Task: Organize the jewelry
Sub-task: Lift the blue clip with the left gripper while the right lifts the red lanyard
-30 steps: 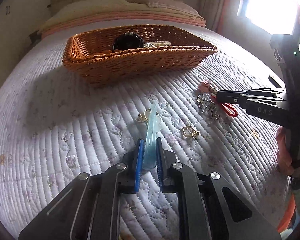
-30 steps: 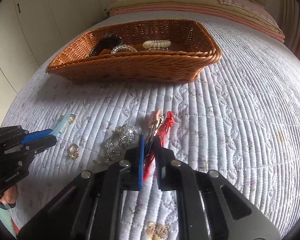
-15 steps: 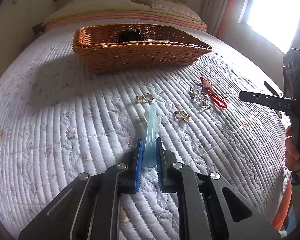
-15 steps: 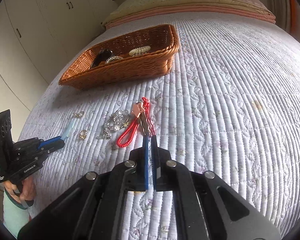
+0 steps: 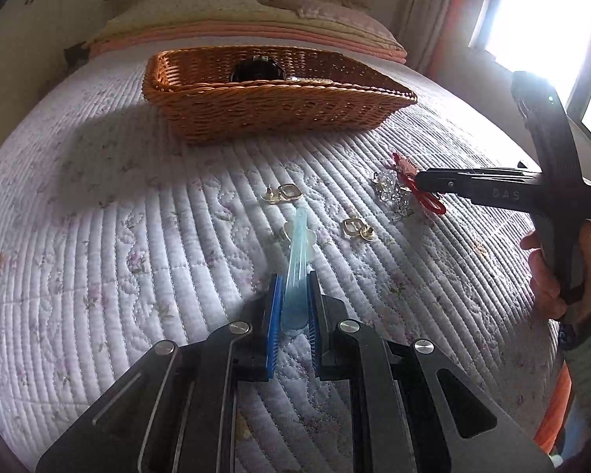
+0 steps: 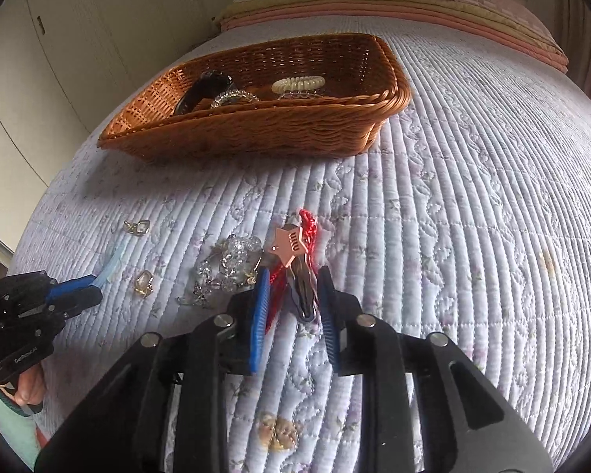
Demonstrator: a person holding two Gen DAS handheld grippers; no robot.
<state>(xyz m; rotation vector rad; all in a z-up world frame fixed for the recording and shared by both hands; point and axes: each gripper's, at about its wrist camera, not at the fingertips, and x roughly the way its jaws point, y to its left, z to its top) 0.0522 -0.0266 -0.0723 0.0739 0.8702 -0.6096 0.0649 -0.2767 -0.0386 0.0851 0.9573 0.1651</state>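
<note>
Jewelry lies scattered on the quilted bed (image 5: 138, 276) — some already in the wicker basket (image 6: 256, 134).
Left hand-held gripper (image 5: 293, 307) is clamped on a pale blue hair clip (image 5: 297, 260); right hand-held gripper (image 6: 293, 295) has its jaws opening around a star-tipped hair clip (image 6: 295, 260) and red cord (image 6: 309, 224) — pads apart from both, crystal beads (image 6: 232, 260) just beside.
</note>
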